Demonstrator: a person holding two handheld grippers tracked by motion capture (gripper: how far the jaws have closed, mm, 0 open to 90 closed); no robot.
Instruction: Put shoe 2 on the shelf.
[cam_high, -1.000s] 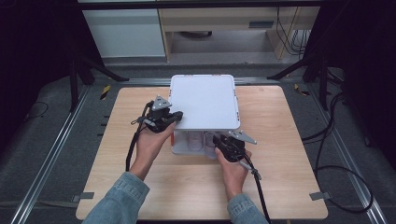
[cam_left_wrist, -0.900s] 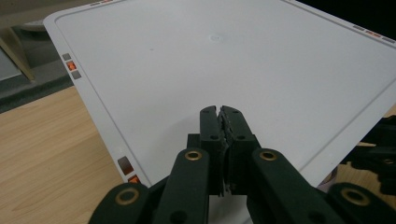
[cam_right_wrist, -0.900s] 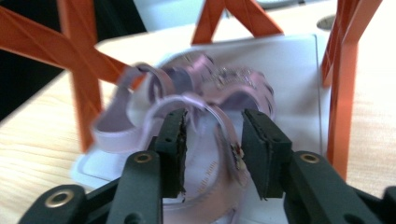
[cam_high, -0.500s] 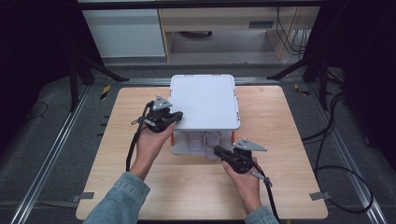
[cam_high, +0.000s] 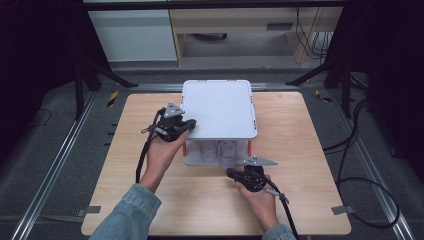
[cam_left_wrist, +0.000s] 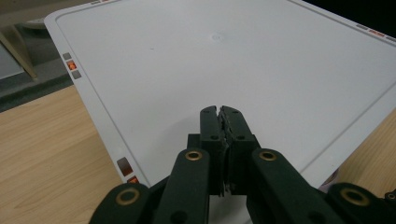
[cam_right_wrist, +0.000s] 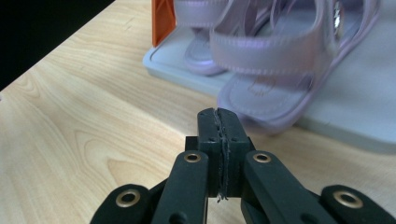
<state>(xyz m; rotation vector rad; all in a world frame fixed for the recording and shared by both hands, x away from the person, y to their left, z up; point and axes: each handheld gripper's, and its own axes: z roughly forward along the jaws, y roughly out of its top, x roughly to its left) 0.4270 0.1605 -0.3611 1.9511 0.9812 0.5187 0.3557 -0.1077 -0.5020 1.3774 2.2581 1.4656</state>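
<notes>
A white box with a flat lid (cam_high: 217, 107) stands at the middle of the wooden table. Its front is open, and a pair of lilac strap sandals (cam_high: 227, 150) lies inside on the pale base (cam_right_wrist: 355, 107). My left gripper (cam_high: 190, 125) is shut with its tips resting on the lid's near-left corner; in the left gripper view the jaws (cam_left_wrist: 220, 109) are pressed together over the lid (cam_left_wrist: 210, 56). My right gripper (cam_high: 231, 173) is shut and empty, low over the table just in front of the box. In the right gripper view the tips (cam_right_wrist: 219, 114) point at the nearer sandal (cam_right_wrist: 275, 51).
An orange latch (cam_right_wrist: 163, 18) stands at the box's front corner, with another on the left side (cam_high: 184, 149). Bare wood table (cam_high: 310, 150) lies on both sides of the box. Cables (cam_high: 360, 165) trail on the floor at the right.
My right gripper has drawn back from the box's front toward the person and lower to the table. The left gripper has stayed on the lid corner.
</notes>
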